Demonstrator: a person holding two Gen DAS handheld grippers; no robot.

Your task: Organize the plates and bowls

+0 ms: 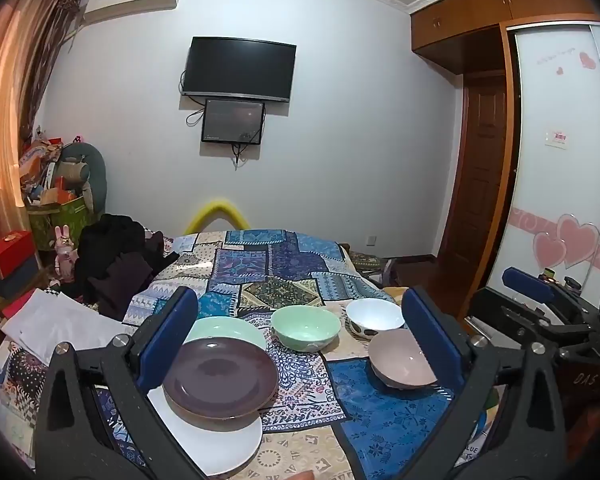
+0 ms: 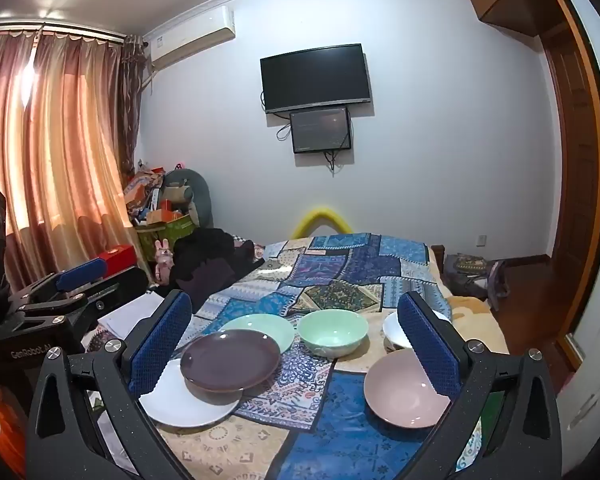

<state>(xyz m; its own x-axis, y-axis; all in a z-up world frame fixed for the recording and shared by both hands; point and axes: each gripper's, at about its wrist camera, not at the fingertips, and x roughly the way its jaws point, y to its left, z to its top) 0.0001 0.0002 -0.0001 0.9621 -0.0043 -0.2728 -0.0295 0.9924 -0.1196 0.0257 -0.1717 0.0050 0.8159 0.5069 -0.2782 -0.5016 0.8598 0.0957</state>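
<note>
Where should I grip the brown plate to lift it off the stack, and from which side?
Take the brown plate by its rim, probably the near right edge. It sits across the white plate and the green plate, so that rim overhangs the cloth with room for one finger beneath. Either open claw could reach; the left claw looks closest. Come in low from the right.

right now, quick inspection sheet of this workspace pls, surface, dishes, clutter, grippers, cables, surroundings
surface: bed with patchwork cloth, dishes at its near end
job's things: purple plate lying over white plate and green plate; green bowl, white bowl, pink bowl standing apart
clutter: dark clothes, papers, piled boxes
grippers: left gripper and right gripper open, empty
cables: dangling under wall screens
surroundings: curtains, wardrobe, air conditioner
</note>
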